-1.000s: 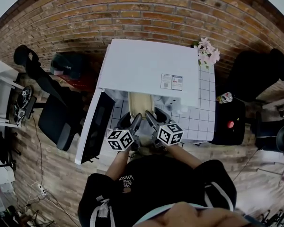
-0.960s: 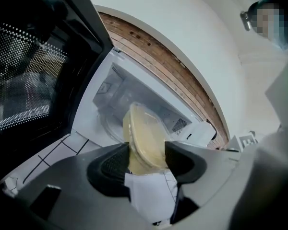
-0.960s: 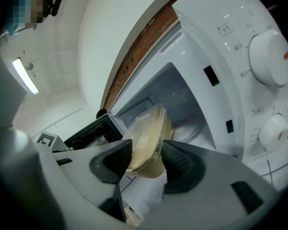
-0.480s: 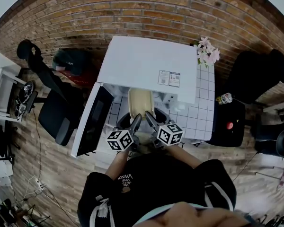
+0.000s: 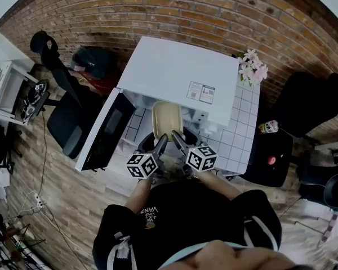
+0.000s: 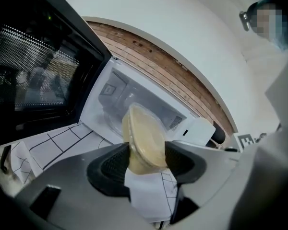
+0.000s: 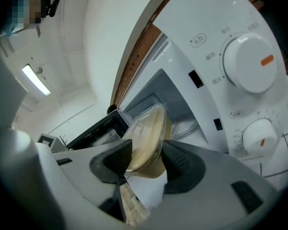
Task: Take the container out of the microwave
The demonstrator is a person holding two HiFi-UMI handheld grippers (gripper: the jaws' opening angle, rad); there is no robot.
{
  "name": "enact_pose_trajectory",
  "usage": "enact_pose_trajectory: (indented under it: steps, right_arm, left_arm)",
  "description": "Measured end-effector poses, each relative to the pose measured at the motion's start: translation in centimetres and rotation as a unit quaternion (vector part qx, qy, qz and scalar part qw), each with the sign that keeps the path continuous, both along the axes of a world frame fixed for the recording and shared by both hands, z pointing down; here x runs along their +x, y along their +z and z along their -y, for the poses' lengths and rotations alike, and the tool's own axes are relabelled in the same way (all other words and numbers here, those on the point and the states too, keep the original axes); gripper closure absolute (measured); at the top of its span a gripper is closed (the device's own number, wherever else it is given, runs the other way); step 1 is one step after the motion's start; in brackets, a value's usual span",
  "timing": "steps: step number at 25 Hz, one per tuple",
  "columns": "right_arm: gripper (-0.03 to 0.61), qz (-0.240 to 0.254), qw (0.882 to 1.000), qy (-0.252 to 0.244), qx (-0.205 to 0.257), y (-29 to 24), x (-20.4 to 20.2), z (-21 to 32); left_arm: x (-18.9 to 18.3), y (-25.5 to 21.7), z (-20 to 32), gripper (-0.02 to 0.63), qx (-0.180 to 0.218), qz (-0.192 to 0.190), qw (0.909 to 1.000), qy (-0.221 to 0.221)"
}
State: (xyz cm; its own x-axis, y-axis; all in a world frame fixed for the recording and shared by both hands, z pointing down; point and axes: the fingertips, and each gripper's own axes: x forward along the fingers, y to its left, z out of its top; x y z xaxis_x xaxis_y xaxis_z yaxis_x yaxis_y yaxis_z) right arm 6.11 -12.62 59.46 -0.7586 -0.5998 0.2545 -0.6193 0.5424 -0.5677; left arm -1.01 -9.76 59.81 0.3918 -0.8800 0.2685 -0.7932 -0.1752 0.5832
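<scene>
A pale yellow container (image 5: 167,118) with a clear lid hangs just in front of the mouth of the white microwave (image 5: 180,75), over the tiled table. My left gripper (image 5: 159,144) is shut on its near left end and my right gripper (image 5: 177,140) on its near right end. In the left gripper view the container (image 6: 143,143) is pinched between the two black pads of the left gripper (image 6: 146,163), with the empty cavity (image 6: 117,94) behind. In the right gripper view the right gripper (image 7: 146,159) clamps the container (image 7: 146,138) in the same way.
The microwave door (image 5: 101,133) swings open to the left. Two white knobs (image 7: 247,63) sit on its panel at the right. The white tiled table (image 5: 239,136) carries pink flowers (image 5: 252,66). A black chair (image 5: 67,128) stands left, and a dark stool (image 5: 267,153) with a can (image 5: 267,127) stands right.
The container has come a little farther out of the microwave toward me, with both grippers still closed on it. More of it now shows below the microwave's top.
</scene>
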Motion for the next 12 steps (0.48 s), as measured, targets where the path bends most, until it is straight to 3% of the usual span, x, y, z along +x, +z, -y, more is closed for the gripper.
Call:
enact_pose_trajectory:
  steps: [6, 12]
  right_arm:
    - [0.394, 0.003, 0.999, -0.033, -0.004, 0.0, 0.4, -0.6]
    - [0.394, 0.001, 1.000, -0.031, -0.003, -0.2, 0.2, -0.9]
  left_arm:
    - [0.6, -0.1, -1.1, 0.374, 0.002, 0.002, 0.9993, -0.038]
    - [0.5, -0.3, -1.5, 0.374, 0.005, -0.001, 0.9992, -0.039]
